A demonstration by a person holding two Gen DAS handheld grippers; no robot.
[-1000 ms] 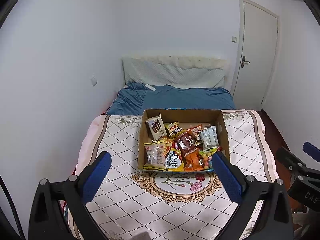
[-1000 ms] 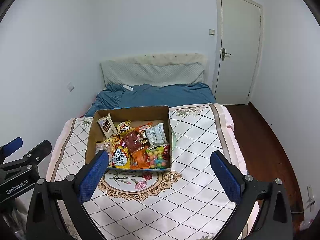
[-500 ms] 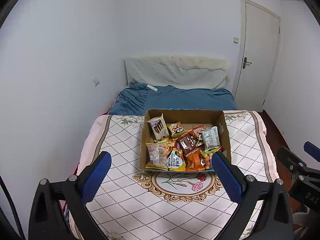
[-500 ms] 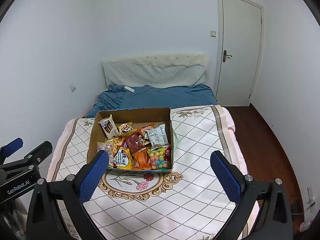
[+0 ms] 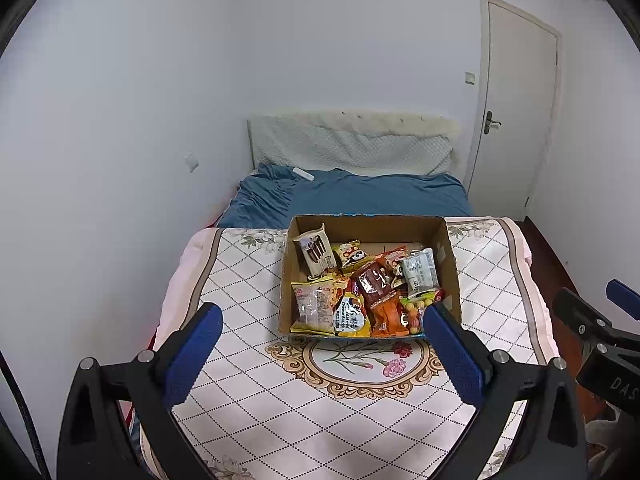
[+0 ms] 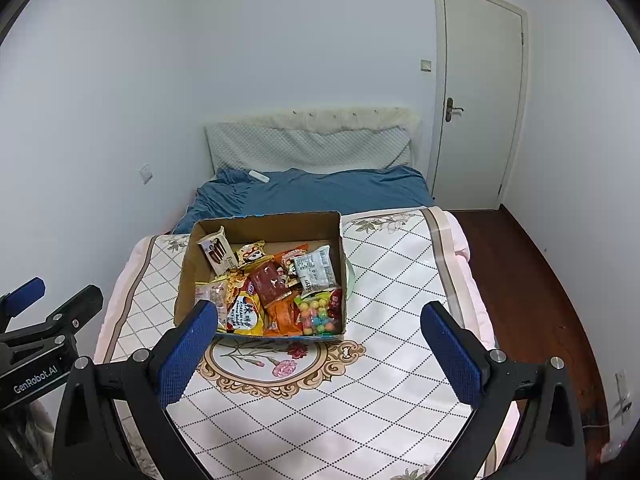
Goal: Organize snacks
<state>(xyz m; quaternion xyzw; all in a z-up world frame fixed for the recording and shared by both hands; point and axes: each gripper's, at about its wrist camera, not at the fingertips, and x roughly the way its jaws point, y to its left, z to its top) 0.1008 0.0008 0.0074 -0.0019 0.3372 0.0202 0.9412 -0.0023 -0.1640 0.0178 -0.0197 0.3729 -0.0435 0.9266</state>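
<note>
An open cardboard box (image 5: 448,264) (image 6: 192,268) sits on a quilted, flower-patterned cover in the middle of the bed. Several snack packets fill it: a white chocolate-stick packet (image 5: 314,250) (image 6: 217,254) leaning at the back left, a brown packet (image 5: 374,282) (image 6: 270,282), an orange packet (image 5: 386,316) (image 6: 282,314), a bag of coloured candy balls (image 5: 414,310) (image 6: 318,314) at the front right. My left gripper (image 5: 322,350) is open and empty, held above the cover short of the box. My right gripper (image 6: 320,346) is open and empty too, just before the box's front wall.
The quilted cover (image 5: 360,412) (image 6: 400,280) spreads around the box. Behind it lie a blue sheet (image 5: 360,200) and a padded headboard (image 5: 352,144). A white wall runs along the left. A shut door (image 6: 476,100) and dark wood floor (image 6: 520,280) are on the right.
Both views have shifted slightly, and the box sits a little higher and nearer the centre of each. Both grippers stay open and empty.
</note>
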